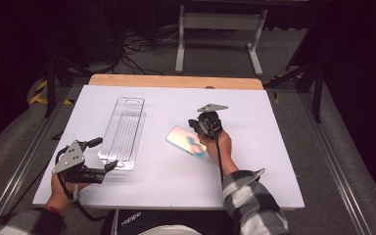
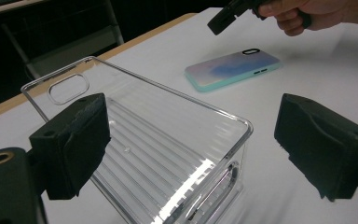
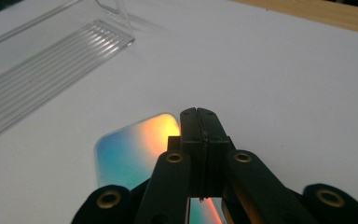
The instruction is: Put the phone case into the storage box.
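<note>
Sitting at a white table [image 1: 254, 161], a person holds a two-jaw gripper in each hand. On the person's left, the left gripper [image 1: 108, 166] rests low over the table with its jaws spread wide and nothing pressed between them. Just ahead of those jaws lies a clear plastic tray [image 1: 123, 131], long and ribbed, with a hanging slot at its far end; in the left gripper view its near corner [image 2: 242, 126] sits between the two open pads without touching either.

Further right, beyond the tray and apart from it, lies a phone case [image 1: 186, 140], flat on the table, iridescent with a teal edge. The right gripper [image 1: 194, 124] hovers over the case's far end, its jaws closed tight together with nothing between them. In the right gripper view the shut tips [image 3: 199, 122] point just past the case's rounded corner [image 3: 165, 122].

The case looks light and slightly flexible, with a smooth, likely slippery face, so pinching across a long edge seems the surest hold. The tray looks light, stiff and thin-walled, likely to slide or crack if squeezed hard; its rim is the natural place to grasp.
</note>
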A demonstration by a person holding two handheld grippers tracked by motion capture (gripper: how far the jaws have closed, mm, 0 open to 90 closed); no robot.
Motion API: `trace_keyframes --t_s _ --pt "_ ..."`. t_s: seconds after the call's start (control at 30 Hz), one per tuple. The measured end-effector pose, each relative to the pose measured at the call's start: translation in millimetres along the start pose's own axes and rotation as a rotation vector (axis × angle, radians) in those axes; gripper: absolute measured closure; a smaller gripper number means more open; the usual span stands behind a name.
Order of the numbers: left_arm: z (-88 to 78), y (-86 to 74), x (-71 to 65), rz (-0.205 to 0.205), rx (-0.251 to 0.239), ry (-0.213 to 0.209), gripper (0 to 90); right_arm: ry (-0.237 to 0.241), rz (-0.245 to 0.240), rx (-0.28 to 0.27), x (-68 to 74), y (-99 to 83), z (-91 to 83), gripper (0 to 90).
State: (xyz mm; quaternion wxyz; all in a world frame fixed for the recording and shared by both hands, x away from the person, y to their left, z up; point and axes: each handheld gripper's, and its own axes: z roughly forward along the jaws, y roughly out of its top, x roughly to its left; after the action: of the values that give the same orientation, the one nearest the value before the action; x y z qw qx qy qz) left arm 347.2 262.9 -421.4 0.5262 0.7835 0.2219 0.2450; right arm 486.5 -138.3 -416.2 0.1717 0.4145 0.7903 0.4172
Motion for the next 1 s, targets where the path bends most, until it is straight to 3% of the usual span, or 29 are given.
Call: trace_keyframes --t_s 0.3,0.6,0.87,1.0 --pt "-0.6 -1.3 -1.6 -0.004 0.0 0.002 11.1 -0.019 -0.009 0.084 1.2 6.8 26.2 90.0" --pt "-3.9 -3.8 0.3 -0.008 0.007 0.006 11.0 -0.044 -0.05 0.167 2.1 12.1 51.7 90.0" --pt "-8.6 -8.5 0.4 -0.027 0.0 0.01 10.9 -0.088 -0.085 0.211 3.4 10.3 63.0 90.0" --pt "-7.9 -8.2 -1.1 -0.023 0.009 0.012 10.9 -0.085 -0.093 0.217 2.6 9.8 64.8 90.0"
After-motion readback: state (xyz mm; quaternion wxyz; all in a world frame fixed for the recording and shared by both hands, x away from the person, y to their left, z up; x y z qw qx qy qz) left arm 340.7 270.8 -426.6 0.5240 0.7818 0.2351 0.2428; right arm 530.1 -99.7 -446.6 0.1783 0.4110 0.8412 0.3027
